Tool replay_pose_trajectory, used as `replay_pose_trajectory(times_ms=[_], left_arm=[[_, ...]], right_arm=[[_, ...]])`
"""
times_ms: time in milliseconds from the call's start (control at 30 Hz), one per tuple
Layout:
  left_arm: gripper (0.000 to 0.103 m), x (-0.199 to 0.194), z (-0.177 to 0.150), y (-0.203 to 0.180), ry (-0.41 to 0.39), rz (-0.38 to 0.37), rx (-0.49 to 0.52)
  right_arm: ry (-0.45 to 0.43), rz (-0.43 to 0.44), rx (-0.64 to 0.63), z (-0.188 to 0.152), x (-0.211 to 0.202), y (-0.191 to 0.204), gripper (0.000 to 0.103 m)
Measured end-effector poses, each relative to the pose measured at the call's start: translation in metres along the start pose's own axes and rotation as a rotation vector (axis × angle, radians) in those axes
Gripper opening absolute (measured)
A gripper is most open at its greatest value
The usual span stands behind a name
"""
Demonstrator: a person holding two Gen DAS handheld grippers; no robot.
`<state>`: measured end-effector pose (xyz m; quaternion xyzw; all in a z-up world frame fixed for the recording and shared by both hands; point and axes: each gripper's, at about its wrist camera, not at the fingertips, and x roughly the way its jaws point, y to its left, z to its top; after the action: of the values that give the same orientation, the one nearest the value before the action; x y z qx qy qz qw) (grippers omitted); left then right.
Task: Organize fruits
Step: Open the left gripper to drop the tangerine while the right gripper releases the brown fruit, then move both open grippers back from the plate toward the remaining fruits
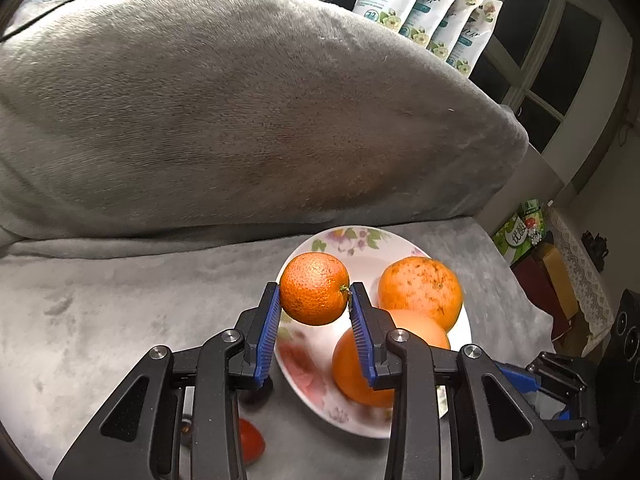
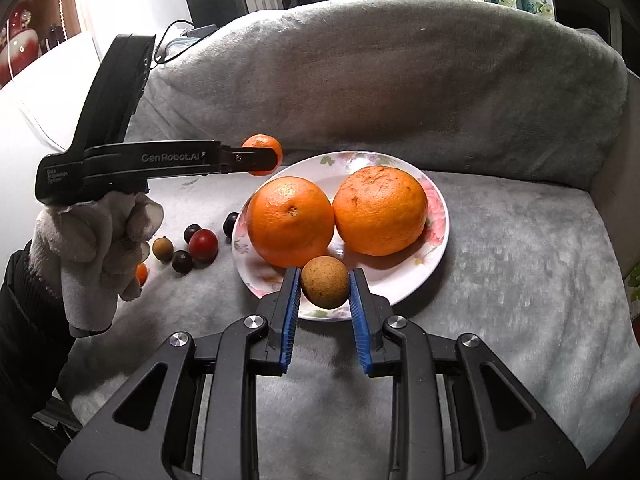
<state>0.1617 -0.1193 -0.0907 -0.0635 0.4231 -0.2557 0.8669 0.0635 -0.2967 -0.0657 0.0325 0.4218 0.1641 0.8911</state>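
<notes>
My left gripper (image 1: pixel 314 292) is shut on a small mandarin (image 1: pixel 314 288) and holds it above the left rim of a floral plate (image 1: pixel 360 240). Two large oranges (image 1: pixel 420 290) lie on the plate. In the right wrist view the left gripper (image 2: pixel 262 156) holds the mandarin (image 2: pixel 262 144) above the plate's (image 2: pixel 438 236) far left edge. My right gripper (image 2: pixel 325 284) is shut on a small brown round fruit (image 2: pixel 325 287) over the plate's near rim, in front of the two oranges (image 2: pixel 290 220).
Several small fruits lie on the grey blanket left of the plate: a red one (image 2: pixel 203 245), dark ones (image 2: pixel 182 261), a brown one (image 2: pixel 163 249). The blanket-covered sofa back (image 2: pixel 380 80) rises behind. Detergent pouches (image 1: pixel 424 4) stand beyond it.
</notes>
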Motion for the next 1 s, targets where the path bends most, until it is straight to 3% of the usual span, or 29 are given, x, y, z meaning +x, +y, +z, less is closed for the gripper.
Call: replay_pose_trajectory(times_ms=[300, 333, 367, 400, 467, 600, 667, 733, 1000], left_arm=[[0.034, 0.005, 0.005, -0.002, 0.01, -0.016, -0.007], [0.035, 0.005, 0.005, -0.003, 0.011, -0.016, -0.004], [0.044, 0.005, 0.005, -0.004, 0.008, -0.018, -0.001], [0.054, 0.004, 0.005, -0.005, 0.002, -0.018, 0.002], [0.057, 0.001, 0.006, -0.007, -0.01, -0.017, 0.007], [0.069, -0.002, 0.009, -0.01, -0.019, -0.016, 0.012], [0.07, -0.003, 0.009, -0.01, -0.019, -0.022, 0.01], [0.075, -0.004, 0.008, -0.011, -0.02, -0.021, 0.011], [0.075, -0.016, 0.007, -0.013, -0.04, -0.012, 0.013]], right_arm=[[-0.002, -0.004, -0.013, 0.0, 0.003, 0.0, 0.026], [-0.004, -0.002, -0.014, 0.0, 0.003, 0.001, 0.026], [-0.007, -0.003, -0.016, 0.0, 0.002, 0.001, 0.026], [-0.01, -0.005, -0.017, 0.0, 0.002, 0.001, 0.032], [-0.021, -0.012, -0.024, 0.002, 0.002, 0.003, 0.059], [-0.051, -0.014, -0.036, 0.003, -0.005, 0.005, 0.069], [-0.069, -0.012, -0.033, 0.003, -0.01, 0.005, 0.084], [-0.088, -0.009, -0.032, 0.003, -0.014, 0.005, 0.088], [-0.081, -0.001, -0.036, 0.004, -0.02, 0.012, 0.088]])
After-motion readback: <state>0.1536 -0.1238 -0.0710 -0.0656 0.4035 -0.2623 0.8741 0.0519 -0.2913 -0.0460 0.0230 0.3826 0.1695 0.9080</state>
